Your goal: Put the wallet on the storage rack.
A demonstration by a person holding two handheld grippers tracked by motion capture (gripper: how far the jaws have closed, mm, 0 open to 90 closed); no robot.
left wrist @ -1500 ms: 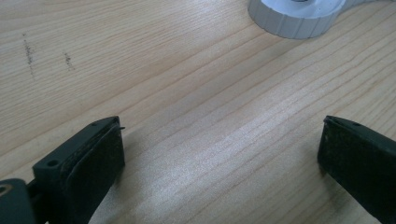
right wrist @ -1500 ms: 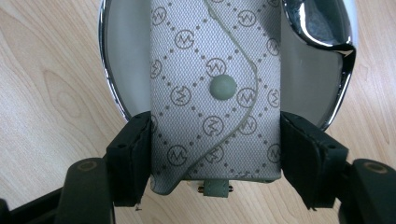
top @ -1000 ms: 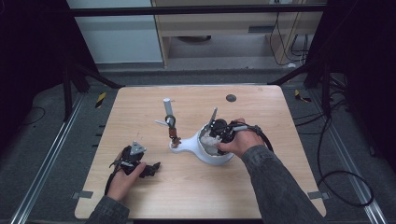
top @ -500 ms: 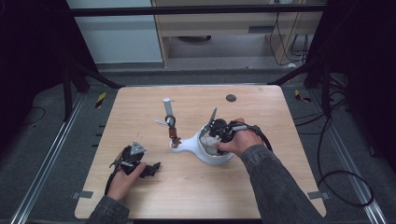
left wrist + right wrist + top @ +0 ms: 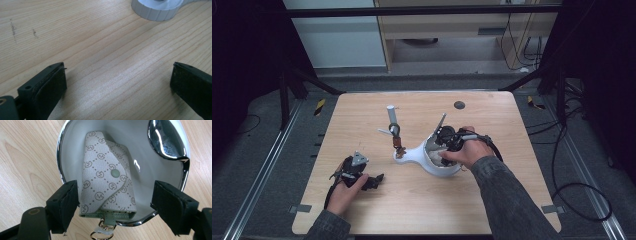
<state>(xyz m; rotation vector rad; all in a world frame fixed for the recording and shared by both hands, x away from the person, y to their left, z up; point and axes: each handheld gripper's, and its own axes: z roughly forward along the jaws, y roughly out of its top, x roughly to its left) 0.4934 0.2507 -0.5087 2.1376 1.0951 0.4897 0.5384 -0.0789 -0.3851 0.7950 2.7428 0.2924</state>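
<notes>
On the wooden table (image 5: 492, 200), a white bowl (image 5: 432, 161) with a long handle sits near the centre; just beyond the handle's end stands a small upright grey post (image 5: 391, 116) with a brown piece hanging at it (too small to identify), and a dark disc (image 5: 459, 105) lies well apart near the far edge. Nothing blocks the bowl. Inside it, a patterned grey key pouch (image 5: 106, 186) leans on the inner wall, its metal clasp (image 5: 101, 233) over the rim, directly between the jaws of the right gripper (image 5: 115, 202). Those jaws have just been opening; the pads stand clear of the pouch, whereas a second ago they were closed. Left gripper (image 5: 117, 82) rests wide open on the near left of the table, holding nothing.
</notes>
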